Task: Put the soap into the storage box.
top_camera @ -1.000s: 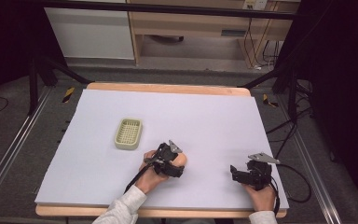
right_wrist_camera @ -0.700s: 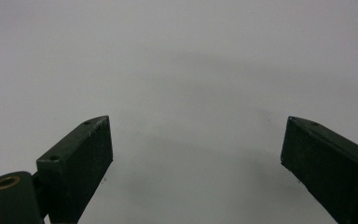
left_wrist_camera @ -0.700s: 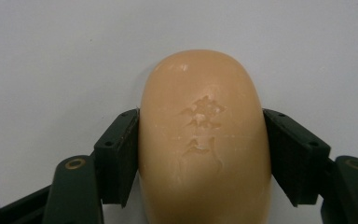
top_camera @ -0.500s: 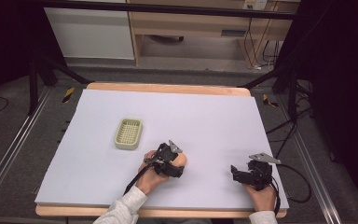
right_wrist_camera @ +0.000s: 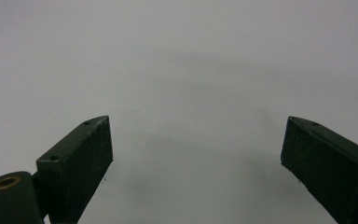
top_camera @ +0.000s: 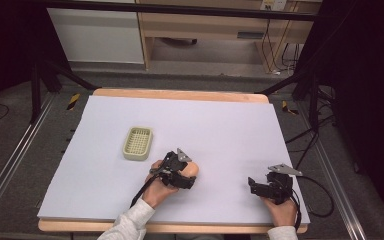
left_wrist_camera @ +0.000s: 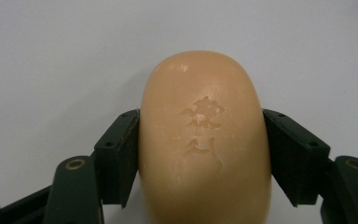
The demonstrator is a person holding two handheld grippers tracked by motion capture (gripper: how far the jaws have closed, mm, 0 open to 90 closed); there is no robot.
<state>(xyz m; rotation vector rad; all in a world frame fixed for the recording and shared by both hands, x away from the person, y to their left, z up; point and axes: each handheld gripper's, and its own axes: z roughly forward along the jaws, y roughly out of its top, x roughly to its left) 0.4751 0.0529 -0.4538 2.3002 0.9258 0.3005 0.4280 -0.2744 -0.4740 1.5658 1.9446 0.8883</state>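
- Left gripper view: the left gripper (left_wrist_camera: 204, 154) has its fingers (left_wrist_camera: 121, 156) pinching a tan oval soap (left_wrist_camera: 205, 140), one pad flat against each long side. A character is embossed on the soap's upper face, and the soap's rounded far end juts out past the fingertips.
- High view: the soap (top_camera: 191, 170) lies on the white sheet (top_camera: 220, 130) that covers the bench (top_camera: 180, 95), in the near half and a little left of centre, with the left gripper (top_camera: 185, 175) over it and the left hand (top_camera: 157, 190) behind.
- High view: a pale slotted tray (top_camera: 138, 143) sits near the soap, up and to its left, apart from it.
- Right gripper view: the right gripper (right_wrist_camera: 196, 158) has its fingers (right_wrist_camera: 81, 163) spread wide, with bare white sheet (right_wrist_camera: 191, 70) between them.
- High view: the right gripper (top_camera: 260, 186) rests low near the near right corner of the sheet, well apart from the soap, held by the right hand (top_camera: 282, 210); its cable (top_camera: 320, 200) loops off to the right.
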